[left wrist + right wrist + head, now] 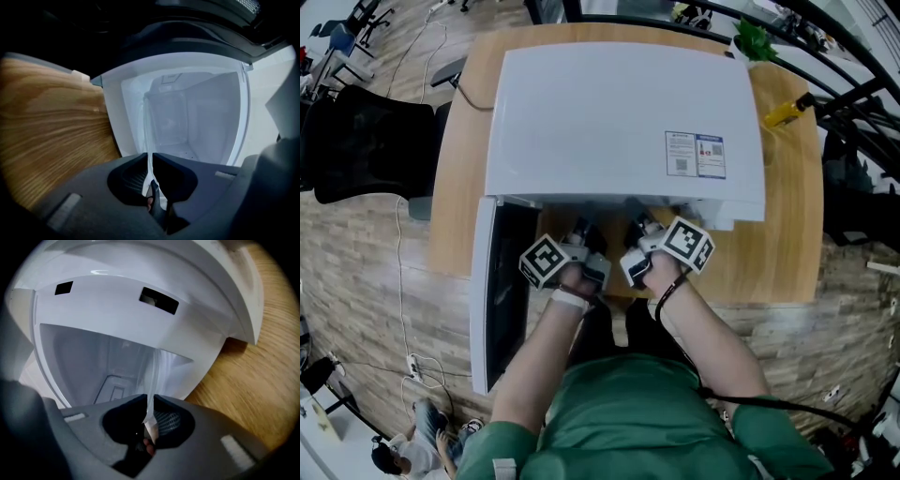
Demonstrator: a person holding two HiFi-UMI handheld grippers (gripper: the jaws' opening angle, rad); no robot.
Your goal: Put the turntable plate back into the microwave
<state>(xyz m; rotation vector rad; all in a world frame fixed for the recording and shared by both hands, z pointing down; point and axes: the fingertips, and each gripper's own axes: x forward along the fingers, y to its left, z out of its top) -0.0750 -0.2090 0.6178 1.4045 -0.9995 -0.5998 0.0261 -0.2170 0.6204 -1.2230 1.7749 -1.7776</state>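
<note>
The clear glass turntable plate is seen edge-on as a thin pale line between the jaws in both gripper views. My left gripper is shut on its rim, and my right gripper is shut on the plate as well. Both point into the white cavity of the microwave, whose inside fills the view ahead. In the head view the left gripper and right gripper sit side by side at the oven's mouth; the plate is hidden there.
The microwave door hangs open to the left of my hands. The oven stands on a wooden table. A yellow item and a green object lie at the back right. A black chair stands left of the table.
</note>
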